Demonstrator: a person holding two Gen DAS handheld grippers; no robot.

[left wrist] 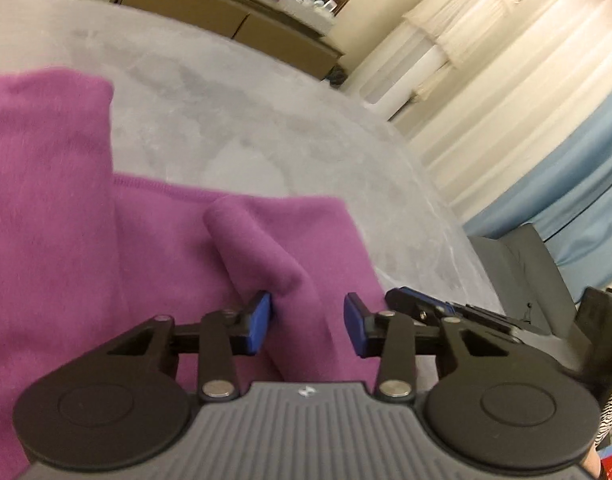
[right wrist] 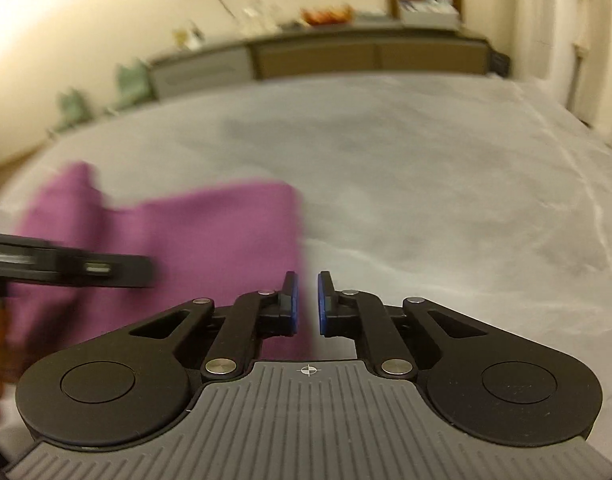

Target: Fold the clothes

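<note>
A purple garment (left wrist: 146, 260) lies partly folded on a grey bed sheet (left wrist: 246, 120), with one flap laid over at the left and a raised ridge of cloth running toward me. My left gripper (left wrist: 307, 322) stands open over it. That ridge passes between the blue pads (left wrist: 262, 320) without being pinched. In the right wrist view the garment (right wrist: 210, 232) is blurred. Its right edge runs under my right gripper (right wrist: 307, 304), whose jaws stand a narrow gap apart with nothing pressed between them. The other gripper's black body (right wrist: 86, 268) reaches in from the left.
The grey sheet (right wrist: 425, 200) stretches bare to the right and far side. A long low cabinet (right wrist: 365, 56) with boxes on top lines the back wall. Cream and blue curtains (left wrist: 545, 140) hang at the right, with a grey chair (left wrist: 517, 264) below them.
</note>
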